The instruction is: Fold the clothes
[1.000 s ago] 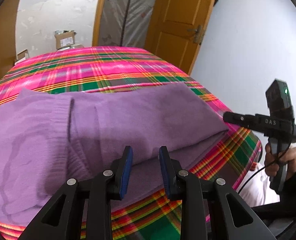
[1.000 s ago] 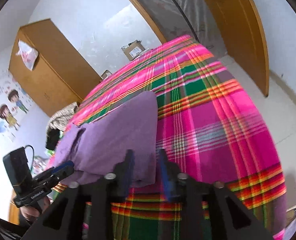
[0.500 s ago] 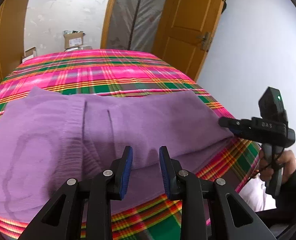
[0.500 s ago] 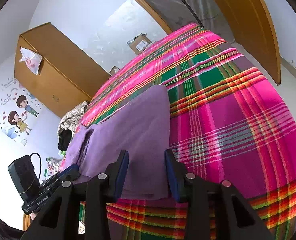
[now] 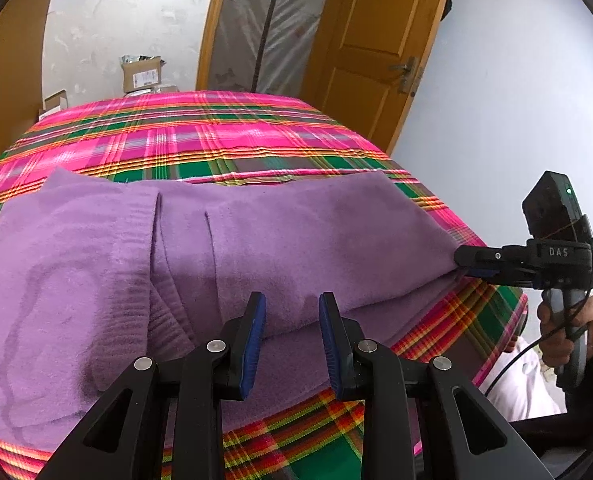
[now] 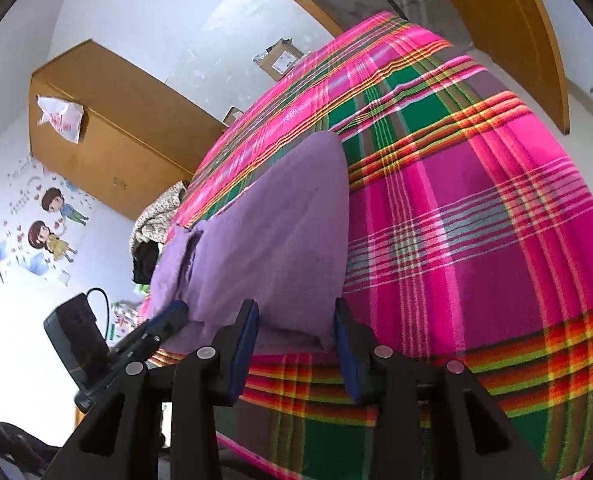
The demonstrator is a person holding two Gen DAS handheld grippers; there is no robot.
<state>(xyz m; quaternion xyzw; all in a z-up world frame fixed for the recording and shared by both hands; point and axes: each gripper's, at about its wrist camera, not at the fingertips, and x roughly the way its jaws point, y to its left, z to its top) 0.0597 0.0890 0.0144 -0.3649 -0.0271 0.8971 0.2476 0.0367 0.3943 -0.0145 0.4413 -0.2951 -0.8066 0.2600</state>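
Note:
A purple knit garment (image 5: 256, 240) lies partly folded on the plaid bed (image 5: 216, 140), its near edge toward me. My left gripper (image 5: 292, 332) is open, its jaws over the near fold of the garment. My right gripper (image 6: 296, 332) is open, its jaws on either side of the garment's right corner (image 6: 296, 240). In the left wrist view the right gripper (image 5: 472, 264) touches that corner from the right. The left gripper (image 6: 164, 324) shows at the lower left of the right wrist view.
The bed's near edge (image 5: 316, 428) and right edge drop off close by. A wooden door (image 5: 376, 48) and cardboard boxes (image 5: 140, 74) stand beyond the bed. A wooden wardrobe (image 6: 108, 128) and a heap of clothes (image 6: 156, 220) are at the far left.
The right gripper has opened wider and moved in onto the garment's right corner. The left gripper has stayed open over the near fold, tilting slightly down.

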